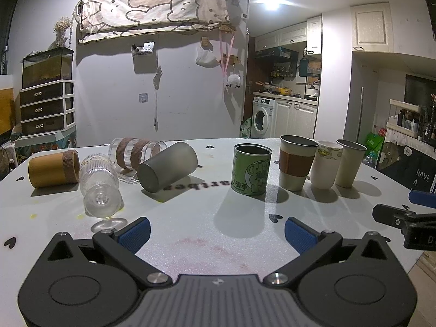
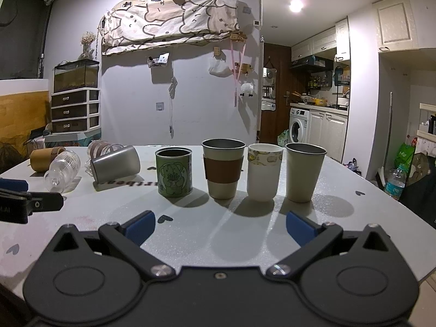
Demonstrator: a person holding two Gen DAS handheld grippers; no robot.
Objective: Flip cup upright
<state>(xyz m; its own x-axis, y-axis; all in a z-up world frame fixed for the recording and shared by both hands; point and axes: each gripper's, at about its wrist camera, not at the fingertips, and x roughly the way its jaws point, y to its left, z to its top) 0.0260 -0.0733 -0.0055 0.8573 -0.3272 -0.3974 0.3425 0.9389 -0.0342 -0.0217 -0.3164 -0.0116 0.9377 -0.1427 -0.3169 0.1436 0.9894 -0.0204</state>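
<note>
Several cups lie on their sides on the white table (image 1: 207,234): a grey metal cup (image 1: 166,170) (image 2: 115,164), a ribbed clear glass (image 1: 99,185) (image 2: 62,170), a bamboo cup (image 1: 53,169) (image 2: 43,159) and a clear glass with brown bands (image 1: 136,152) (image 2: 102,148). Upright stand a green tin (image 1: 251,173) (image 2: 174,173), a sleeved cup (image 1: 295,162) (image 2: 223,167), a white cup (image 1: 325,163) (image 2: 263,171) and a metal cup (image 1: 348,162) (image 2: 303,171). My left gripper (image 1: 216,231) is open and empty, in front of the grey cup and tin. My right gripper (image 2: 220,227) is open and empty, in front of the upright row.
The right gripper's fingers show at the right edge of the left wrist view (image 1: 403,218). The left gripper's fingers show at the left edge of the right wrist view (image 2: 30,203). The table's edge curves away at the right. A drawer unit (image 1: 46,106) stands behind the table.
</note>
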